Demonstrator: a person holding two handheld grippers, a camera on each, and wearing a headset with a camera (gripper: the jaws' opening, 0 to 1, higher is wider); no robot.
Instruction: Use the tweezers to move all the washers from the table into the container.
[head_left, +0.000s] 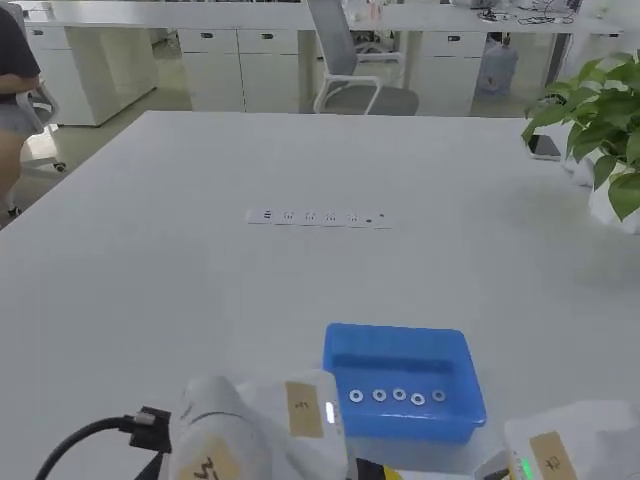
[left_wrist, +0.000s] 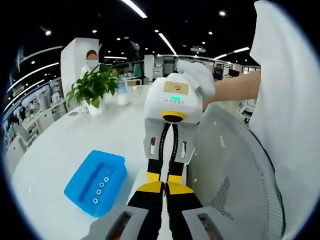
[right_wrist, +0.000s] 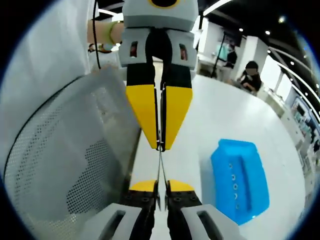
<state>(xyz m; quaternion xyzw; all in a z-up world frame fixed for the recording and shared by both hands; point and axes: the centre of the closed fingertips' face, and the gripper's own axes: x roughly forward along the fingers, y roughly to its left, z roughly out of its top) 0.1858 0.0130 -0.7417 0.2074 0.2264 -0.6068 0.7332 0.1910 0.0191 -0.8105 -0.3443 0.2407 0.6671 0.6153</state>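
A blue container (head_left: 405, 380) stands on the white table (head_left: 300, 280) near its front edge, with several washers (head_left: 398, 396) in a row inside it. The container (left_wrist: 95, 182) lies to the left in the left gripper view and to the right (right_wrist: 240, 180) in the right gripper view. The two grippers face each other tip to tip beside the table's edge. A thin metal pair of tweezers (right_wrist: 160, 160) runs between them. My left gripper (left_wrist: 164, 187) has its jaws shut, and so does my right gripper (right_wrist: 160, 186). Both bodies sit at the bottom of the head view.
A potted plant (head_left: 600, 120) stands at the table's right edge, with a dark phone (head_left: 545, 147) beside it. A strip of sockets (head_left: 318, 216) is set in the table's middle. A mesh chair back (left_wrist: 235, 175) is close beside the grippers. A person (head_left: 15, 90) is at far left.
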